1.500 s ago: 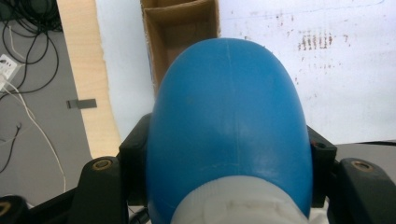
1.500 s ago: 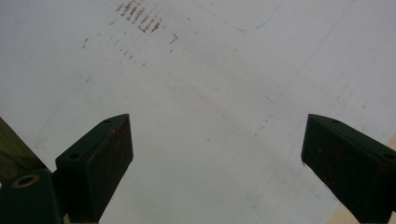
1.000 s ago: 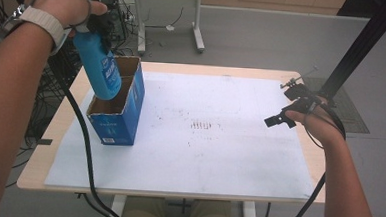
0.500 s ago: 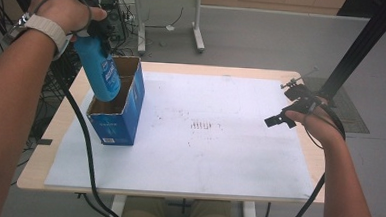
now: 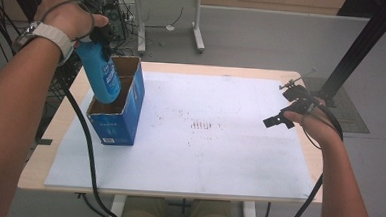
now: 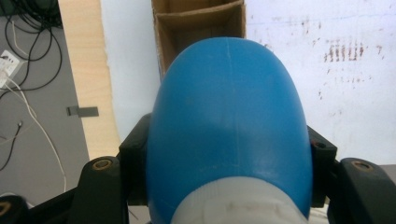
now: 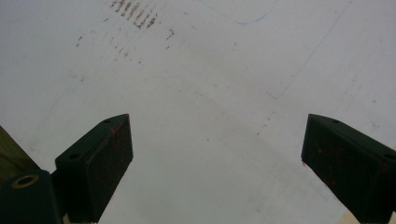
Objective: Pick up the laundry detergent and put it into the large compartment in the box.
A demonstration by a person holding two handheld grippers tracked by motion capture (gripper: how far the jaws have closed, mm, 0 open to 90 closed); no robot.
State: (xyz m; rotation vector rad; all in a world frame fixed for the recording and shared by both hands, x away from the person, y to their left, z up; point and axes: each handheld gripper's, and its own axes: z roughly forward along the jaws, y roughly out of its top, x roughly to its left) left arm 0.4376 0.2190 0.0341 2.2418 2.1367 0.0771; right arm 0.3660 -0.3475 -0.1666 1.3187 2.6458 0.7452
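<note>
Trouble could come at the rim: the tall blue plastic bottle (image 5: 99,68) hangs tilted with its base just inside the open blue cardboard box (image 5: 117,108) at the table's left, so it could catch the cardboard divider (image 6: 198,16) or tip the box. Your left gripper (image 5: 97,37) clamps the bottle near its white cap; your right gripper (image 7: 215,158) gapes wide, holding nothing, over the white sheet (image 5: 219,140).

Blue bottle (image 5: 102,73), blue box (image 5: 123,112), white brown-speckled mat (image 5: 229,145).
</note>
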